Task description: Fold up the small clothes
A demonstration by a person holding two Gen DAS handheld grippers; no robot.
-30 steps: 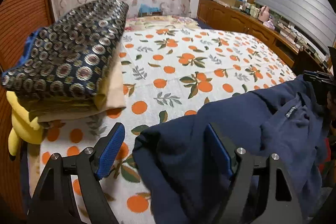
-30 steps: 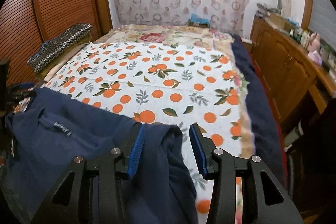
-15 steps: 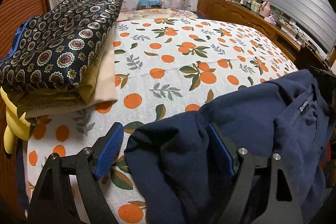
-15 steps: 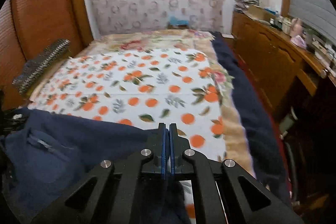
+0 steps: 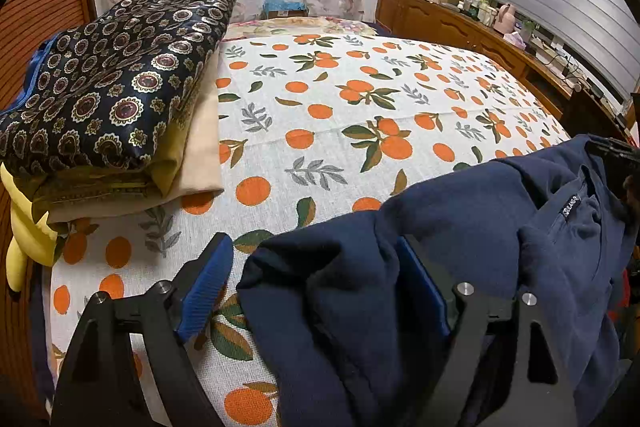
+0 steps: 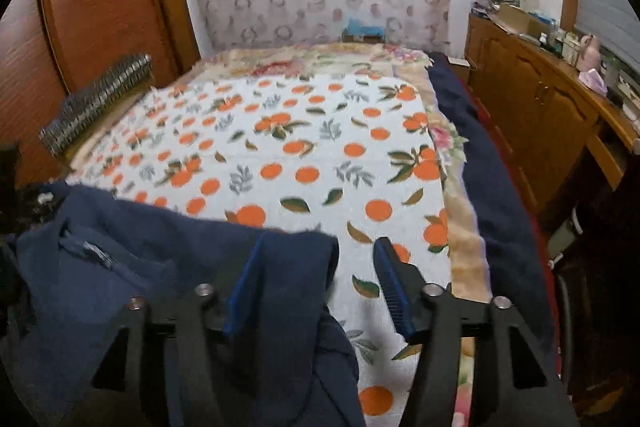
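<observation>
Your right gripper, clamped shut half a second ago, now stands open again; your left gripper remains open.

The navy garment, soft knit, hangs bunched between both, long axis running gripper to gripper, at the near edge of the orange-print sheet; cloth lies within each gap, ungripped.

Navy garment lies crumpled on bed's near edge.

left gripper jaws spread (wide); right gripper likewise parted
</observation>
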